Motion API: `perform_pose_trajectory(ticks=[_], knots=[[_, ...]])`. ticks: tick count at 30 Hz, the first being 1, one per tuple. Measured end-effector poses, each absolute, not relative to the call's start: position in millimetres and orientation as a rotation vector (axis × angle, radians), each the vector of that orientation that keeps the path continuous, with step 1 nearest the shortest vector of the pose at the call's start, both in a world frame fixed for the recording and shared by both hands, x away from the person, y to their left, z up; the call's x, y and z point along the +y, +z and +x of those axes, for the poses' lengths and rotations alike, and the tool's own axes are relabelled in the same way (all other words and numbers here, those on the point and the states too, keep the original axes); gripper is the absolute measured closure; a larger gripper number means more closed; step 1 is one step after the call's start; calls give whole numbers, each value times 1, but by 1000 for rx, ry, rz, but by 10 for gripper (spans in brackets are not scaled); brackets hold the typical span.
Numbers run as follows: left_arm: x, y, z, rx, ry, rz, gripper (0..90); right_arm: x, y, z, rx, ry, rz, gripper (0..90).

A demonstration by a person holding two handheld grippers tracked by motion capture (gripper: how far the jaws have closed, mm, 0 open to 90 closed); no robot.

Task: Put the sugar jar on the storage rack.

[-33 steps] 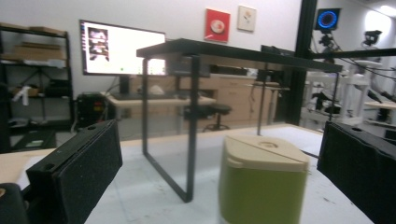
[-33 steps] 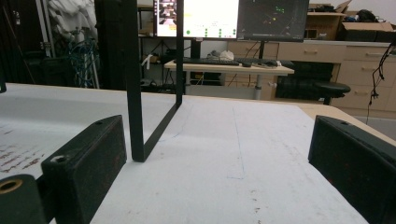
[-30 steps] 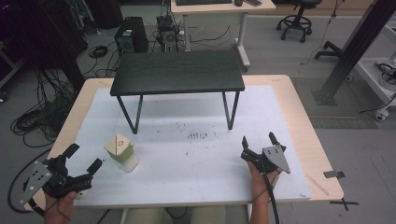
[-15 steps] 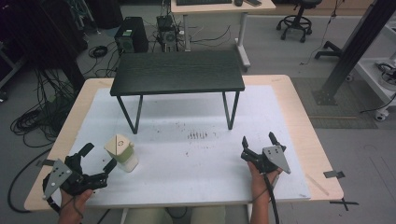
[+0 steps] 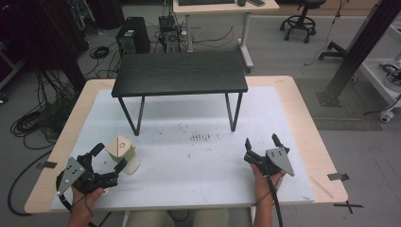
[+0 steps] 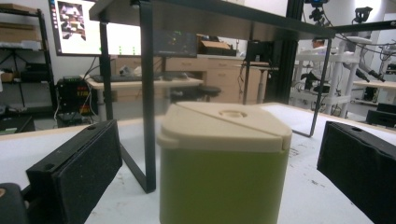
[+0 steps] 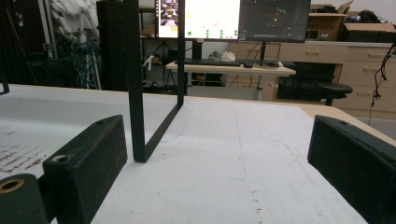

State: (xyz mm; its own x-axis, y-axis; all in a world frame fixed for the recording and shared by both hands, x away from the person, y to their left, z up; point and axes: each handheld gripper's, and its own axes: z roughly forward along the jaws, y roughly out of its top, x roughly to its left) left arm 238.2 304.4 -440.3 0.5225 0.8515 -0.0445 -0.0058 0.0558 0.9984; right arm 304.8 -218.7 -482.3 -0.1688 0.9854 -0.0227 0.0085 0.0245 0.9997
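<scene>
While the white-covered table [image 5: 189,156] carries the whole scene, the biggest thing on it is the black shelf stand [image 5: 179,73], which rises at the far middle on thin metal legs. Its nearest leg, seen in the left gripper view, stands just behind the work, and a careless lift or swing forward could knock the load against that leg or the underside of the top.

Next in size, the left gripper [image 5: 109,158] sits at the near left corner with its jaws spread wide, one on each side of the container and, as far as I can tell, not yet touching it. The right gripper [image 5: 261,145] rests at the near right, well apart from the container, jaws also wide with nothing between them.

Smallest is the green container with a cream lid [image 6: 224,163], upright near the left front edge of the table. It looks light and tall for its base, so I judge the main risk to be one pad meeting it first and pushing or tipping it rather than clamping it. Closing on the overhanging lid instead of the green body could let it slip, or lever the lid loose.
</scene>
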Motion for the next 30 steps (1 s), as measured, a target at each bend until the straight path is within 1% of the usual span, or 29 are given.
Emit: perform_pose_trajectory(ticks=[8,30], knots=[[299,-447,245,812,769,1400,2,-219,-482,305,1351,1312,1113,54],[292,-459,259,809,767,1414,2,-219,-482,304,1350,1313,1114,55]])
